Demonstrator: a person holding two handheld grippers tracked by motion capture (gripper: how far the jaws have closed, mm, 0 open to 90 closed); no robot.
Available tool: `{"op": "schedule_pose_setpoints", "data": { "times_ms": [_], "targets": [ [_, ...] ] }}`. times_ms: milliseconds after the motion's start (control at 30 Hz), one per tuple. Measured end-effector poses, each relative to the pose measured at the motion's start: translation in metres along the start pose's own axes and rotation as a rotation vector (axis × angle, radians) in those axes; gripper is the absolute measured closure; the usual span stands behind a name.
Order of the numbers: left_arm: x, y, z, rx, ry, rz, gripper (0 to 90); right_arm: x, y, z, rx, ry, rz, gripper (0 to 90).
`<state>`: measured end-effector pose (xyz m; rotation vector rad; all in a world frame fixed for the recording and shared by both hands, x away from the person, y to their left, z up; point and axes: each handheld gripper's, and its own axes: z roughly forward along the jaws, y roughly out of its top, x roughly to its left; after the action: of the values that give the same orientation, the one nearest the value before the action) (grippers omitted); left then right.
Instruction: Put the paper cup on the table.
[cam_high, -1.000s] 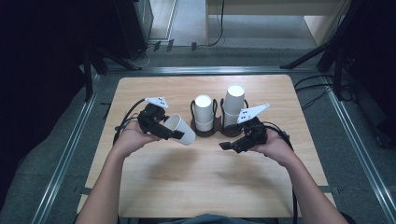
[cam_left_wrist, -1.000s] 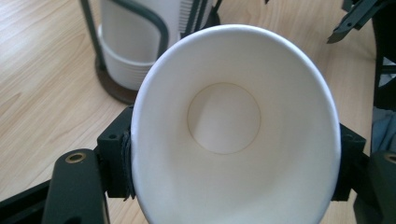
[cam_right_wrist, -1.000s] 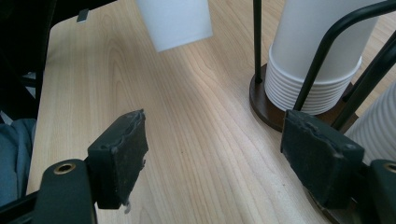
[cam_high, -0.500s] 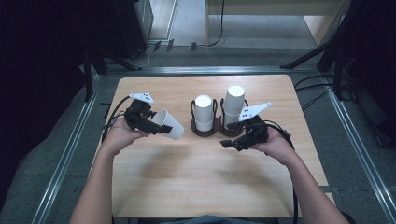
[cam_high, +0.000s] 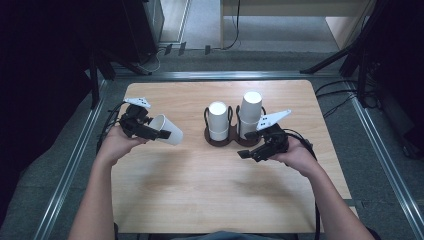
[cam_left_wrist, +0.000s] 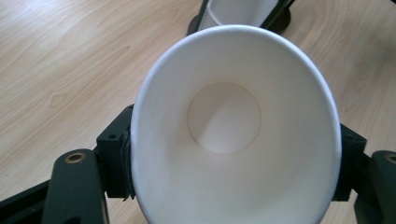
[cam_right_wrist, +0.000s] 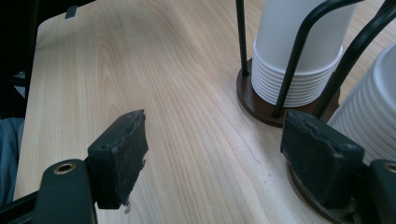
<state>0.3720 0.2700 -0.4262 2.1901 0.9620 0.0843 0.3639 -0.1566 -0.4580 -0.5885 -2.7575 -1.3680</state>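
In the high view we see the left gripper (cam_high: 159, 133) over the left part of the wooden table (cam_high: 200, 195), clamped on a white paper cup (cam_high: 167, 130) that lies on its side in the grip, its open mouth turned toward the hand and its base pointing toward the middle of the table. The left gripper view looks straight into that cup (cam_left_wrist: 233, 135): the rim is squeezed into an oval between the two black pads (cam_left_wrist: 116, 158), which press on it from either side, and the round bottom shows deep inside (nothing in it). The cup is off the table surface and well apart from the stacks.

Near the middle of the table stands a dark holder (cam_high: 231, 139) with black wire loops, carrying two stacks of upside-down white cups, the left stack (cam_high: 218, 120) lower than the right stack (cam_high: 249, 114).

The right gripper (cam_high: 252, 149) sits just in front of the holder, on its right side. In the right gripper view its pads (cam_right_wrist: 121, 154) stand wide apart with bare wood between them, the holder's base (cam_right_wrist: 261, 109) and ribbed cup rims (cam_right_wrist: 289, 88) close by
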Motion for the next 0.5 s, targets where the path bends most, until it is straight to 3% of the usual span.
{"op": "schedule_pose_setpoints", "data": {
  "times_ms": [267, 500],
  "targets": [
    [0.015, -0.004, -0.003, 0.037, 0.085, -0.054, 24.9, -0.001, -0.003, -0.003, 0.001, -0.002, 0.006, 23.0],
    [0.023, -0.003, 0.001, 0.07, 0.145, -0.065, 24.9, -0.001, -0.007, -0.005, 0.0, -0.015, 0.012, 23.0]
  ]
}}
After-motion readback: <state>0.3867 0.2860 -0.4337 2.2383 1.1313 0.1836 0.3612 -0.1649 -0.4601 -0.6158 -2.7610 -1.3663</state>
